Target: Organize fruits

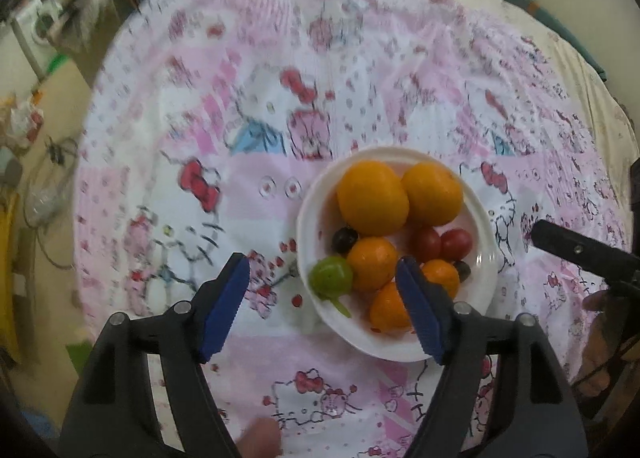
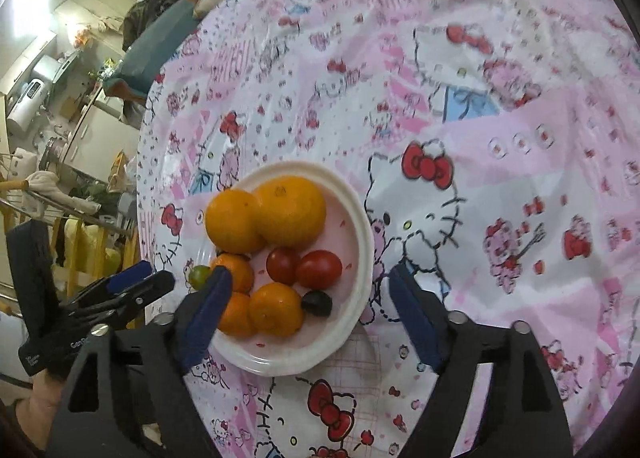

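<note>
- On the table [image 1: 360,37], a white plate [image 1: 486,258] is gathering all the fruit [image 1: 372,197], likely so nothing rolls away.
- Left claw [image 1: 324,298] and right claw [image 2: 308,306] are hanging spread and empty above it.

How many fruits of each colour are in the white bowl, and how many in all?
In the white bowl:
Orange fruits: 5 (two large, three small)
Red tomatoes: 2
Dark round fruits: 2
Green fruit: 1
Total: 10
</note>
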Demonstrator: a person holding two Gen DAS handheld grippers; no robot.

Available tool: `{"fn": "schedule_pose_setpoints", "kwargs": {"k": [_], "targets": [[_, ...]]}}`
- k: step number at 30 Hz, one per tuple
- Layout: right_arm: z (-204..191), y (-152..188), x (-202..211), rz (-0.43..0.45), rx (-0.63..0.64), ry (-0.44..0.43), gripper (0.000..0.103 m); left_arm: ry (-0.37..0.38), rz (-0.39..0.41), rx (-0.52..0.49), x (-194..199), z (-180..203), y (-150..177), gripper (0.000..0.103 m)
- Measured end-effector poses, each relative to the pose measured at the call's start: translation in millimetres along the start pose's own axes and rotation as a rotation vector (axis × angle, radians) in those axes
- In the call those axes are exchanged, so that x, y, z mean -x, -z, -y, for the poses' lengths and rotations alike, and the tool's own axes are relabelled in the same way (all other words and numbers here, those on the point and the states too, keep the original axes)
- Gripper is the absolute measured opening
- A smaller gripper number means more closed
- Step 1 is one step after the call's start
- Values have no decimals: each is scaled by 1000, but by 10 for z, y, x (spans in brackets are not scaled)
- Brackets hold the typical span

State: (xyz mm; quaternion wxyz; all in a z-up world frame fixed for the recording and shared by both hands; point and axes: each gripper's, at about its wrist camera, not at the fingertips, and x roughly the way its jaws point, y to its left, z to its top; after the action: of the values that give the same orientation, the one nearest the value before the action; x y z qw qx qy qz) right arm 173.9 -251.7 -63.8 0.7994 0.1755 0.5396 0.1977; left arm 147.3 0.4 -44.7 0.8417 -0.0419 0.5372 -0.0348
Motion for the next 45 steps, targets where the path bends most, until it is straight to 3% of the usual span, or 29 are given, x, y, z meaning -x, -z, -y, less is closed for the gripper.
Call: {"fn": "schedule_pose_setpoints", "kwargs": {"k": [5, 8, 14, 26, 32, 38, 45], "targets": [[-162, 104, 343, 95, 37, 5, 97, -10, 103, -30, 315, 27, 68, 74], [-211, 218, 490, 128, 59, 13, 98, -21, 146, -52, 481, 35, 147, 88], [-357, 466, 738, 207, 106, 57, 103, -28, 188, -19, 719, 0, 333, 97], [-645, 918, 989, 321, 221, 127, 103, -53, 307, 9, 1112, -106, 790, 102], [-626, 1070, 1004, 347, 210, 168, 103, -36, 348, 1, 1152, -80, 840, 102], [-628, 1121, 1012, 379, 199, 189, 103, -66, 387, -41, 1169, 0, 885, 102], [-711, 1150, 986, 408, 241, 215, 103, -63, 392, -34, 1160, 20, 908, 102]]}}
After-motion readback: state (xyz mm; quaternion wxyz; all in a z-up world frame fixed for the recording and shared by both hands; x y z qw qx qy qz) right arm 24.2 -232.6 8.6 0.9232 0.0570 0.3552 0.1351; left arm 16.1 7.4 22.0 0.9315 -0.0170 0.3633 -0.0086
